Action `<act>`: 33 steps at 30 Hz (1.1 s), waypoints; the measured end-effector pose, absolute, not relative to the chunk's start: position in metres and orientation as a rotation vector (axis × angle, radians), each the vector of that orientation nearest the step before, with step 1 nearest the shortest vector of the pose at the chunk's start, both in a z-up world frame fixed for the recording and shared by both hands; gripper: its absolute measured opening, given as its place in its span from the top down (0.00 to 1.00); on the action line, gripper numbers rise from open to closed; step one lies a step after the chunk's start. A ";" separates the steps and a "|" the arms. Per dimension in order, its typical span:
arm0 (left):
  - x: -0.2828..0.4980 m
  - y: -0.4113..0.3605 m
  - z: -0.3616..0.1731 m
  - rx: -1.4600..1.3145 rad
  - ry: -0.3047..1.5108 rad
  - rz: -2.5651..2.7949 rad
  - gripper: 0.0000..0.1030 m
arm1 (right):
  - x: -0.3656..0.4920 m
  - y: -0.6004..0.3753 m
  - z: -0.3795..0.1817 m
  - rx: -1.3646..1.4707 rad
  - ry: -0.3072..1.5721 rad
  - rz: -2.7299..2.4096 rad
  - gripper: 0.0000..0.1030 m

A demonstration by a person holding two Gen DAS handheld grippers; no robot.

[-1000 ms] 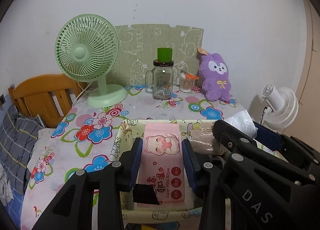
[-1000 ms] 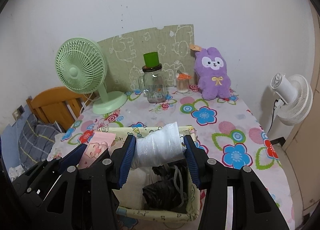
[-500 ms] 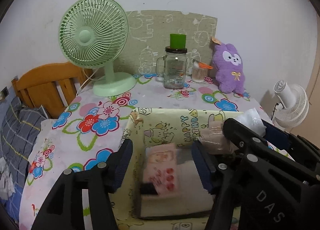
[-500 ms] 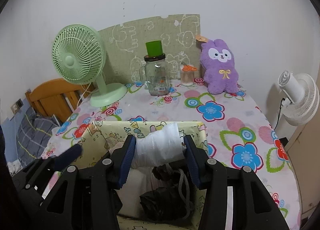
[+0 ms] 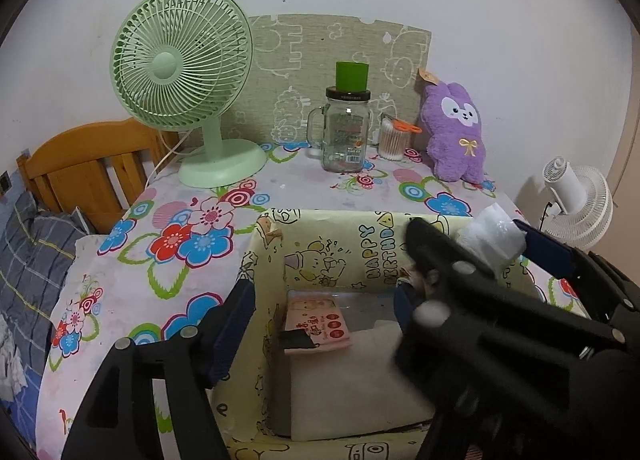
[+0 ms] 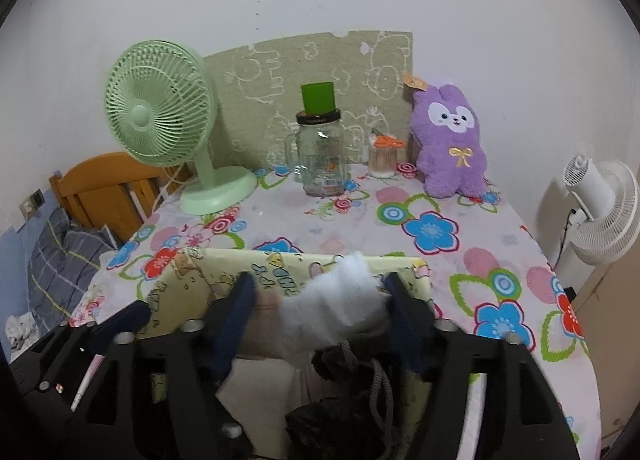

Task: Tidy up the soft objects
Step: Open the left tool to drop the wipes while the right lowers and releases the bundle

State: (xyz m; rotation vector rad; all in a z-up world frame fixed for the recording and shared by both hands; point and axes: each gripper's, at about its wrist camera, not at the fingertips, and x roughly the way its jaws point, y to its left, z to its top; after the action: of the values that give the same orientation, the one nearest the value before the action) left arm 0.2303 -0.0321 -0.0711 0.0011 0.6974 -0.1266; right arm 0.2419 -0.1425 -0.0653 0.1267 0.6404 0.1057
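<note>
box (image 5: 340,244) lettering, apparently "happy birthday"

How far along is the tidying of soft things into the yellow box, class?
Done: the pink wipes pack lies inside the yellow box, and the left tool is open and empty above it. A dark bag also sits in the box. In hand: a white plastic-wrapped roll sits between the right tool fingers, which look spread, over the box. Possibly left: the purple plush rabbit by the wall.
</note>
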 end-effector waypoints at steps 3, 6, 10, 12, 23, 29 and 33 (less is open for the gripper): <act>0.230 -0.032 -0.070 -0.006 0.696 -0.137 0.25 | 0.239 -0.140 -0.062 0.124 0.616 0.111 0.11; 0.228 -0.034 -0.069 0.002 0.691 -0.136 0.24 | 0.239 -0.140 -0.061 0.126 0.617 0.111 0.10; 0.223 -0.034 -0.065 0.013 0.676 -0.127 0.20 | 0.234 -0.141 -0.057 0.127 0.610 0.104 0.10; 0.220 -0.035 -0.062 0.016 0.672 -0.123 0.18 | 0.232 -0.142 -0.054 0.128 0.606 0.104 0.10; 0.201 -0.034 -0.049 0.084 0.612 -0.064 0.07 | 0.215 -0.139 -0.042 0.103 0.573 0.104 0.09; 0.197 -0.032 -0.047 0.107 0.598 -0.060 0.04 | 0.209 -0.134 -0.039 0.063 0.546 0.081 0.03; 0.196 -0.030 -0.047 0.099 0.598 -0.068 0.03 | 0.208 -0.133 -0.039 0.065 0.545 0.085 0.02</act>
State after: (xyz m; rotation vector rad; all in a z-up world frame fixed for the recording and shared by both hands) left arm 0.1962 -0.0303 -0.0465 0.0986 0.5984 -0.0678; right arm 0.2079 -0.1332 -0.0387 0.0652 0.5447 0.0846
